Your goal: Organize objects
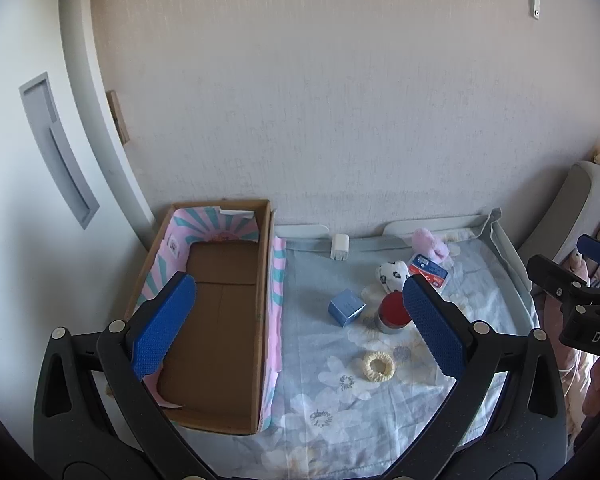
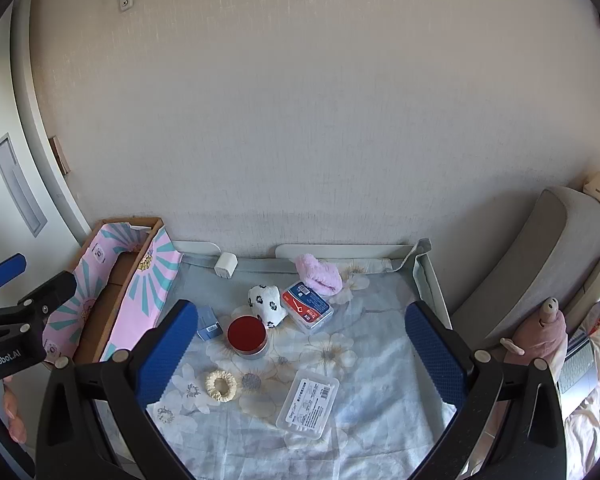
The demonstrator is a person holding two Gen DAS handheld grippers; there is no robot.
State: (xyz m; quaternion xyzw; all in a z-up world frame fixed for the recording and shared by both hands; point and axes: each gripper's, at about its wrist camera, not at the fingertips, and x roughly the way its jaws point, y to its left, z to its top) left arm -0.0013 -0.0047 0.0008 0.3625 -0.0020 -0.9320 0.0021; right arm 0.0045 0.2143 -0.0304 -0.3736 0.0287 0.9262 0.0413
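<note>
An empty cardboard box [image 1: 220, 312] with pink-and-teal flaps stands at the left of a floral-covered table [image 2: 360, 360]. On the cloth lie a small blue box [image 1: 346, 307], a red-lidded jar [image 2: 247, 337], a cream scrunchie [image 2: 221, 386], a black-and-white spotted pouch [image 2: 266, 305], a red-and-blue packet [image 2: 307, 306], a pink fluffy item [image 2: 319, 274] and a clear plastic case [image 2: 308, 404]. My left gripper [image 1: 300, 332] hovers open over the box's right wall. My right gripper [image 2: 300, 356] hovers open above the cloth with nothing between its fingers.
A white charger [image 2: 226, 265] leans at the table's back rail against the wall. A grey cushion [image 2: 540, 256], a pink plush toy [image 2: 540, 332] and a laptop [image 2: 576, 364] sit to the right. A white door [image 1: 20, 160] stands at the left.
</note>
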